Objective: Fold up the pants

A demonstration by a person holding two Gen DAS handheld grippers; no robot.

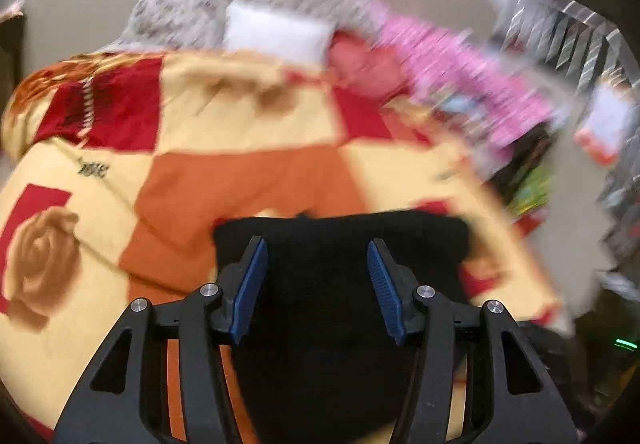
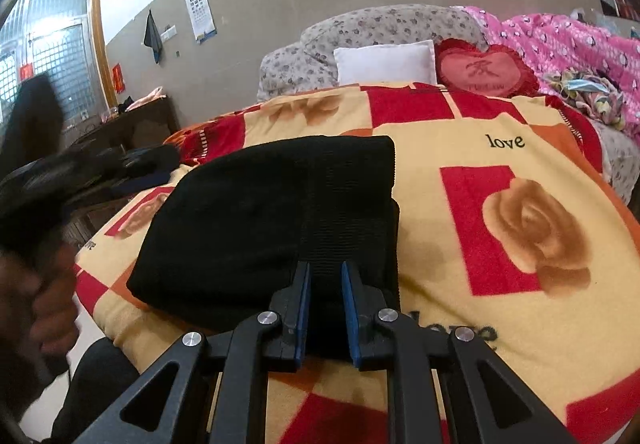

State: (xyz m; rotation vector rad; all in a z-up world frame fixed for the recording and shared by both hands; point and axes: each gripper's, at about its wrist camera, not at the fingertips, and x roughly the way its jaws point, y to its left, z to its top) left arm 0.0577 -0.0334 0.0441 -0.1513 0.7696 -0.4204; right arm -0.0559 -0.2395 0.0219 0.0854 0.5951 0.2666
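Note:
The black pants lie folded into a compact stack on the yellow, red and orange blanket. My right gripper has its jaws narrowly apart around the near edge of the stack, at the ribbed waistband. My left gripper is open wide and empty, hovering over the near part of the pants; its view is blurred by motion. The left gripper and the hand holding it also show blurred at the left of the right wrist view.
A white pillow, a red heart cushion and a pink quilt lie at the bed's far end. A dark desk stands left of the bed. The blanket's near edge drops to the floor.

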